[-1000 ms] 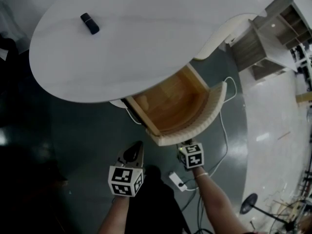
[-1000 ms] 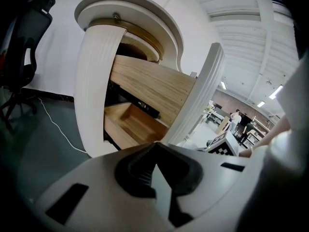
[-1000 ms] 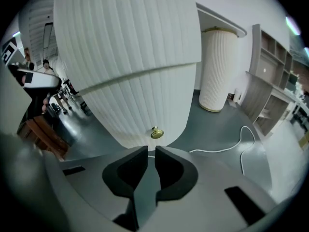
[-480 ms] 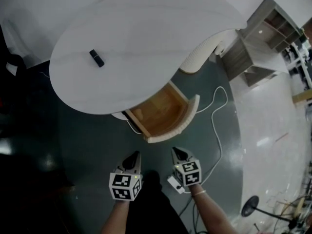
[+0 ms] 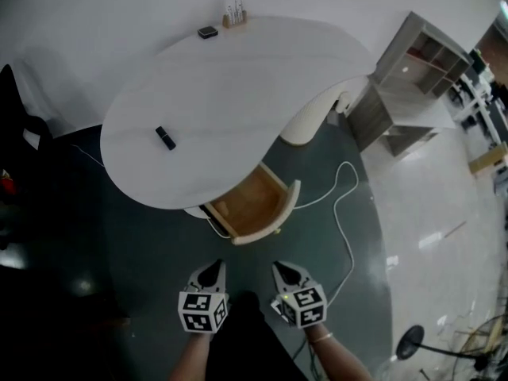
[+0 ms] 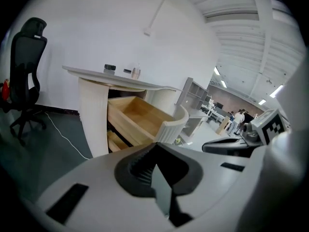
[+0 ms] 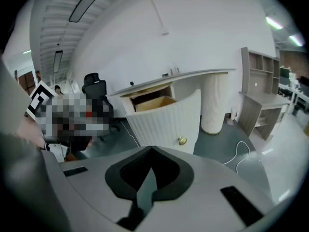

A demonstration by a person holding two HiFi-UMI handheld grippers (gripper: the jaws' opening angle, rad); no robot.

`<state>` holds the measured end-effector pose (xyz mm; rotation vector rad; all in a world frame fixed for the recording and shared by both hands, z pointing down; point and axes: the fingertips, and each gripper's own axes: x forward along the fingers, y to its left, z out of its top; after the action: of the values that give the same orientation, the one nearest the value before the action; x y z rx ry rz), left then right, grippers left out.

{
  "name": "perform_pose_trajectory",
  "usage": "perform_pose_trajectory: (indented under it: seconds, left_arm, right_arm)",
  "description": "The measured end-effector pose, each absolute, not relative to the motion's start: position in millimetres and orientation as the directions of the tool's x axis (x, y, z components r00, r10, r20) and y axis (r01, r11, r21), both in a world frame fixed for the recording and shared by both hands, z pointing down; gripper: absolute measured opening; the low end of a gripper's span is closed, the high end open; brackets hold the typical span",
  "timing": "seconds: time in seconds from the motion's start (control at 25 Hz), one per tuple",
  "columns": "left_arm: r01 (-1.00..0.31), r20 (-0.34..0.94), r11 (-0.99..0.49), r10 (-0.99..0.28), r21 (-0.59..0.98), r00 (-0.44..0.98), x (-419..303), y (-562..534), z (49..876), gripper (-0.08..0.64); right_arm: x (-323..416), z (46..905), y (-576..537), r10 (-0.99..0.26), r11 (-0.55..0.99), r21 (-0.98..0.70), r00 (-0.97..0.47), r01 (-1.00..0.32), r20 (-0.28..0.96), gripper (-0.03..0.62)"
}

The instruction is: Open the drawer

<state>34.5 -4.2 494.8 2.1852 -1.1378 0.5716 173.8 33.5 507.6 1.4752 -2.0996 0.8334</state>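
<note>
Pale wood lines the pulled-out drawer (image 5: pixel 248 203) with its ribbed, curved white front and small brass knob (image 7: pixel 182 140). It juts from under the smooth white rounded tabletop (image 5: pixel 230 94), its length running toward the jaws, ahead and well apart. The left gripper (image 5: pixel 213 269) and right gripper (image 5: pixel 282 271) are both closed on nothing, the right nearer the knob.

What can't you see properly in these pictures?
- Head view: the small black thing on the desk is too small to name.
- Head view: the desk top hides the back of the open drawer.
- Head view: the little upright things at the desk's far edge are too small.
- Left gripper view: the far-off people are too small.
</note>
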Motion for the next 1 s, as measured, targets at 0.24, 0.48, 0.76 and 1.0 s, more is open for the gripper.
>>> perform_pose_trajectory:
  seconds: [0.24, 0.48, 0.76, 1.0]
  left_arm:
    - [-0.835, 0.592, -0.466, -0.597, 0.294, 0.541, 34, -6, 456, 0.002]
    - [-0.831, 0.576, -0.489, -0.610, 0.267, 0.544, 27, -5, 424, 0.002]
    - [-0.827, 0.566, -0.503, -0.617, 0.251, 0.547, 21, 1, 398, 0.002]
    - [-0.830, 0.535, -0.510, -0.647, 0.225, 0.543, 16, 1, 373, 0.002]
  right_arm:
    - [168, 465, 39, -0.701, 0.253, -0.232, -0.343, -0.939, 0.625, 0.003]
    - [159, 420, 34, -0.742, 0.272, -0.235, -0.359, -0.933, 0.567, 0.003]
    - [158, 387, 31, -0.774, 0.276, -0.214, -0.349, -0.937, 0.528, 0.002]
    - [173, 362, 24, -0.825, 0.216, -0.240, -0.309, -0.946, 0.474, 0.002]
